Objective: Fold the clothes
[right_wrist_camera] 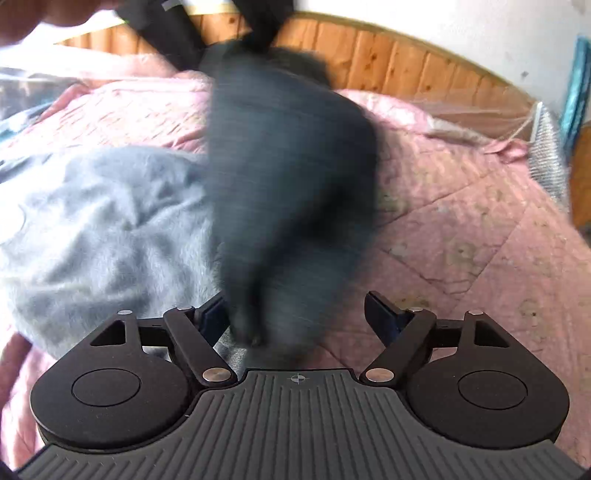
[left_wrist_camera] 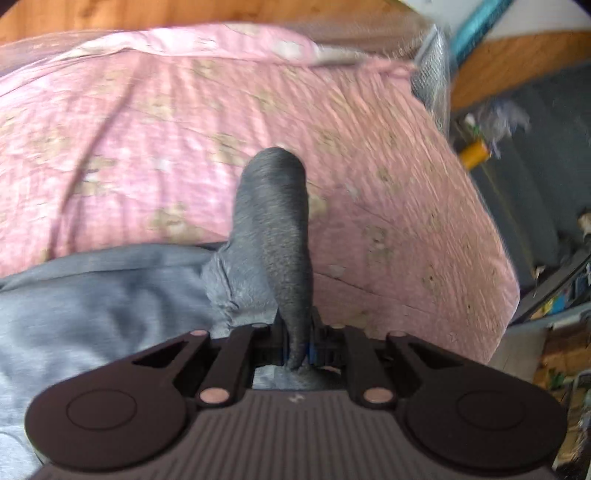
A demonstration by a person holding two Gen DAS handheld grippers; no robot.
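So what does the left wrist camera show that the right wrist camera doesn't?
Only the left wrist view shows the left gripper shut on a dark grey garment that rises between its fingers, plus the cluttered floor beside the bed, with an orange object on it.

Only the right wrist view shows the right gripper open, a blurred dark cloth hanging in front of it, and the wooden headboard under a white wall.

Both show the pink quilted bedspread and a light grey garment lying on it.
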